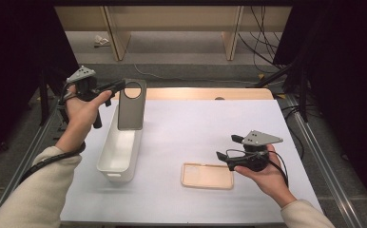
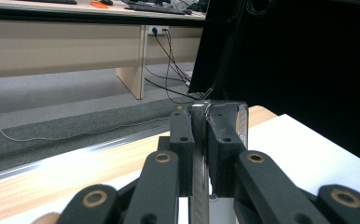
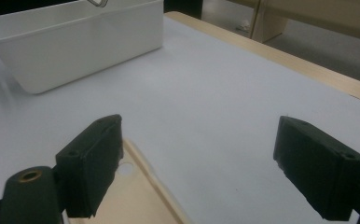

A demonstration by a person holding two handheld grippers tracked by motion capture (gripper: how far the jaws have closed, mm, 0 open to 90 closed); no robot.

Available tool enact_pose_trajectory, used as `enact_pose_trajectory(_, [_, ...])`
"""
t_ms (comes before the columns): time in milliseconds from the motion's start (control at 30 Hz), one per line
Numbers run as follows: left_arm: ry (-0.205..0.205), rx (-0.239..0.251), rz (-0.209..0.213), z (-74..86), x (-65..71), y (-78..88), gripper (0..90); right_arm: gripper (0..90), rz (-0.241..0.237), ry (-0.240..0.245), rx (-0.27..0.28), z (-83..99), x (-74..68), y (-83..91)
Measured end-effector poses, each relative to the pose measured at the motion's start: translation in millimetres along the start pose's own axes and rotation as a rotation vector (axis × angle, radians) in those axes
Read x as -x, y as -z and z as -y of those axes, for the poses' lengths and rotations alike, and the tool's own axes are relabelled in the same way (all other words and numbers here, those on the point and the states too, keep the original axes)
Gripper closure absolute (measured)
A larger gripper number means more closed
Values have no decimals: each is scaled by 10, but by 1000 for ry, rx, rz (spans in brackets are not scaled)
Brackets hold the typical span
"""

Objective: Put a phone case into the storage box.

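The left gripper (image 1: 117, 86) is clenched on the top edge of a grey phone case (image 1: 132, 105), which hangs upright over the far end of the white bin (image 1: 106, 164). Risk: the pinch is narrow and near one corner, so the case could swing, catch the bin's rim, or slip free outside it. No contents are visible in the bin. The right gripper (image 1: 229, 148) stands released, jaws wide, just beside a beige phone case (image 1: 207, 175) lying flat on the table (image 1: 196, 123).

Bin (image 1: 120, 152) left of phone case (image 1: 207, 175)
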State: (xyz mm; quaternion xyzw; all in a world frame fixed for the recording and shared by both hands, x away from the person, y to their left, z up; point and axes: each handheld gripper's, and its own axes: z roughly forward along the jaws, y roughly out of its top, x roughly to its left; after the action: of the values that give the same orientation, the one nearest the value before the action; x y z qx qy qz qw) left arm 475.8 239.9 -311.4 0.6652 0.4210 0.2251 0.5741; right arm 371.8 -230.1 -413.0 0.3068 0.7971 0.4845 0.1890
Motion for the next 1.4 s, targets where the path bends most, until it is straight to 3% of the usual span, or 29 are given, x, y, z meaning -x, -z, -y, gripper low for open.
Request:
enact_pose_trajectory(767, [-29, -20, -37, -54, -190, -56, 816, 167, -3, -5, -1, 11, 9, -10])
enact_pose_trajectory(1400, [-23, -33, -62, -36, -332, -145, 816, 167, 0, -8, -1, 18, 19, -15])
